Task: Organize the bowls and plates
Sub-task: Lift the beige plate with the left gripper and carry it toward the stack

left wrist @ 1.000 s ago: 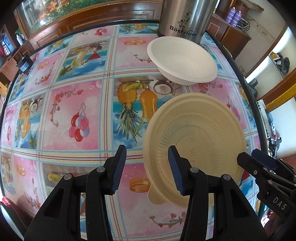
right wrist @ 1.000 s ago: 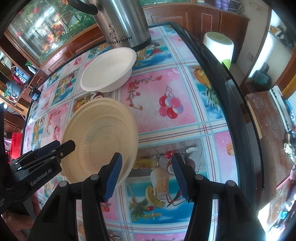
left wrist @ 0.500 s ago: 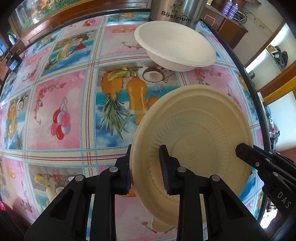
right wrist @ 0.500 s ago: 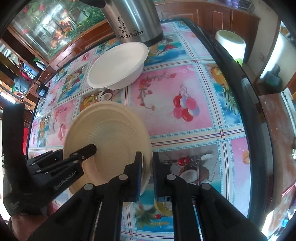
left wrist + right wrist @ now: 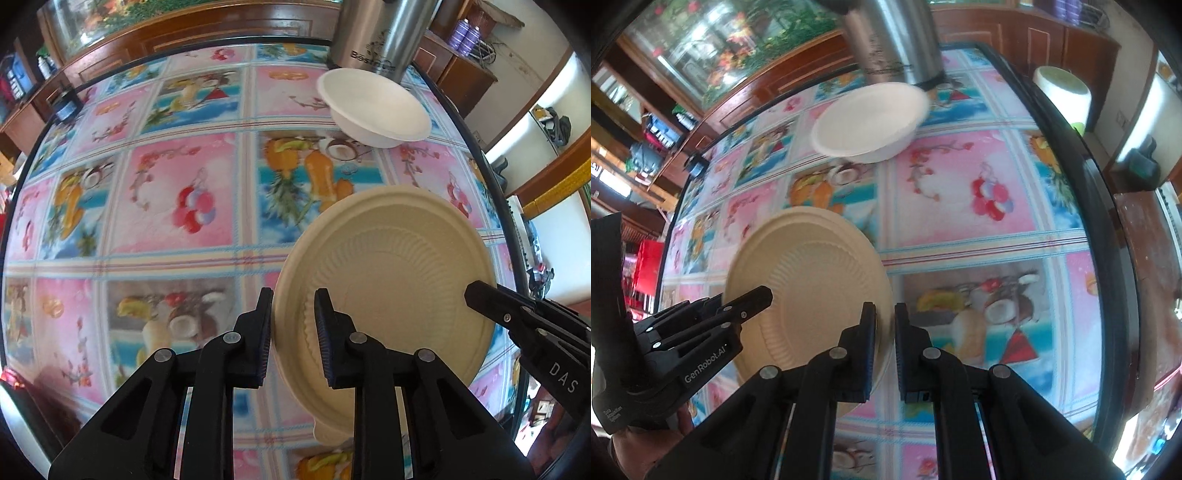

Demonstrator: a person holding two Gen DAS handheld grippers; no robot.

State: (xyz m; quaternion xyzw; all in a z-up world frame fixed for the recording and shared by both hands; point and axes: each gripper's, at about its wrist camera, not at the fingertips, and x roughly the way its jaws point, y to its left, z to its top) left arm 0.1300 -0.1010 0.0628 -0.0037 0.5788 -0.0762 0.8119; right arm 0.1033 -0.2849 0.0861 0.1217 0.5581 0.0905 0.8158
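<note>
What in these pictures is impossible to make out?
- Beige plate: near rim hidden behind the left tool, left view.
- Steel urn: top cut off by the frame edge.
- Urn lettering: motion-blurred, right view.
- Whether a second plate lies underneath: unclear.

Left gripper [image 5: 293, 336] nearly closed, fingers straddling a thin rim, reaching in from the left; right gripper [image 5: 885, 345] likewise pinched narrow from the opposite side, both tilted slightly downward

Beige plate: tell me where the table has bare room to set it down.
Bare cloth lies left of the beige plate, by the red balloon print. It is crowded at the far edge, where the white bowl sits before the steel urn.
</note>
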